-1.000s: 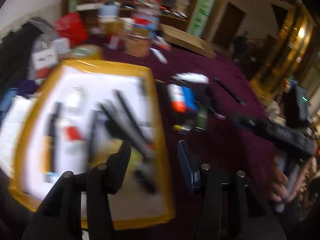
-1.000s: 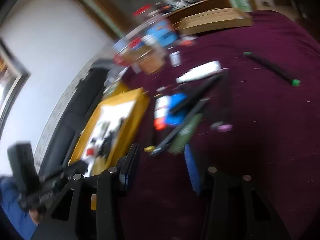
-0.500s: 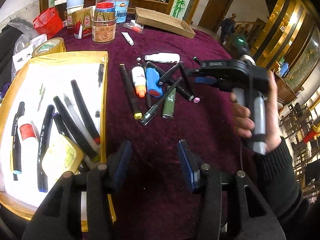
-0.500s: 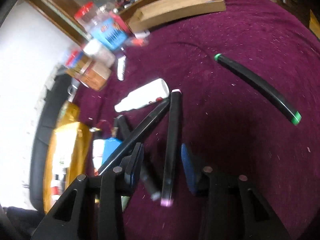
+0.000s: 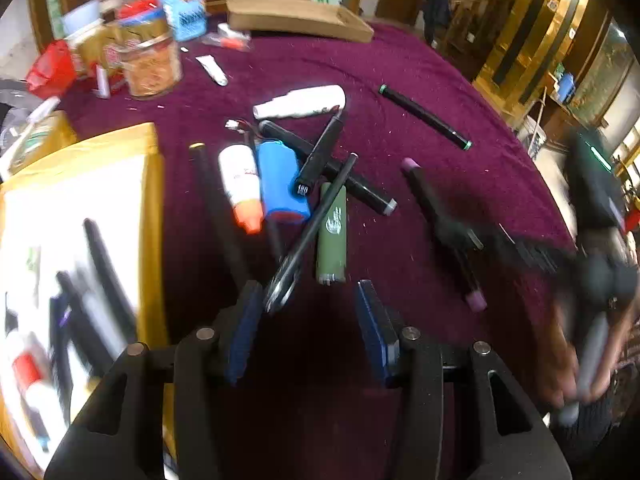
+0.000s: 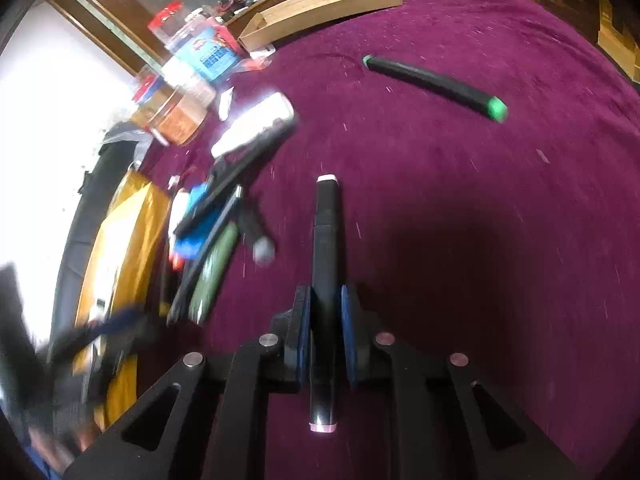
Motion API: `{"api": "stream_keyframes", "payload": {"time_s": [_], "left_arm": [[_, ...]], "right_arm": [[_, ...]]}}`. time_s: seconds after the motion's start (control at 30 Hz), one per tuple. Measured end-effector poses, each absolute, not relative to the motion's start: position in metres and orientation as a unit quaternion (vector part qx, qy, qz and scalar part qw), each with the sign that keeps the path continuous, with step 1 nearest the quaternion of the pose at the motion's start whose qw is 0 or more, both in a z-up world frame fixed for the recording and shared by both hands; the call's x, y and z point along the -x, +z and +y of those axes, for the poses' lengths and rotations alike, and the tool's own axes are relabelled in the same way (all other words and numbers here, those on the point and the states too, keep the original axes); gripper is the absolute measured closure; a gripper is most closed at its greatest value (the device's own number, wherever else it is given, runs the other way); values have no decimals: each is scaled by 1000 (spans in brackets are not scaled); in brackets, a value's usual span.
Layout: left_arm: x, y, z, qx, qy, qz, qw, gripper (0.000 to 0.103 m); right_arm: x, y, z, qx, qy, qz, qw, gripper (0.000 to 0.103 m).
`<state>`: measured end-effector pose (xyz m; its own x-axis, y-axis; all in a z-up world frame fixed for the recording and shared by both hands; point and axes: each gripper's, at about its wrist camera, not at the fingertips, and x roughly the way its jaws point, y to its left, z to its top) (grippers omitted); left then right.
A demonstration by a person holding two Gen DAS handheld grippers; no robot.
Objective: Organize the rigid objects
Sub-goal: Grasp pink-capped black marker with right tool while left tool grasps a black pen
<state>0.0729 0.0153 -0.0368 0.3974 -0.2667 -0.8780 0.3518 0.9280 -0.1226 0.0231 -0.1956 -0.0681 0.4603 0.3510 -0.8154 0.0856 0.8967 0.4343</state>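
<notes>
My right gripper [image 6: 325,312] is shut on a black marker with pink ends [image 6: 325,248], held just above the purple cloth; the marker [image 5: 436,216] also shows in the left wrist view, gripped by the blurred right gripper [image 5: 464,240]. My left gripper [image 5: 306,320] is open and empty, low over the cloth in front of a pile: a green lighter [image 5: 331,236], a blue cylinder [image 5: 280,180], a white bottle with an orange cap [image 5: 240,184], a white tube [image 5: 300,102] and crossed black pens [image 5: 320,156]. A black marker with green ends [image 5: 424,116] lies apart to the right.
A gold-rimmed white tray [image 5: 154,208] with several pens lies at the left. Jars and boxes [image 5: 152,60] and a flat cardboard box [image 5: 296,18] stand at the table's far side. The table edge curves down at the right.
My right gripper has closed on the pink-ended marker and pulled it away from the pile to the right. My left gripper has moved closer to the pile and stays open.
</notes>
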Motion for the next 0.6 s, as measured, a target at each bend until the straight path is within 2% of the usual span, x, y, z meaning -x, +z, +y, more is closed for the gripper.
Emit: {"api": "stream_keyframes", "payload": {"time_s": [0.13,0.37,0.6], "left_arm": [[-89,-43,5,-62,-182,517,834,66],[-100,-51,-8,-78,-202,523,824,93],[-85,-49,-5,-75,-197,537,817,96]], "right_arm": [[13,-68,-193,-203,77,502,837,89],[25,-67,-188,-183,74,479,855,89],[27,-63,-185,-167,67,475,862,89]]}}
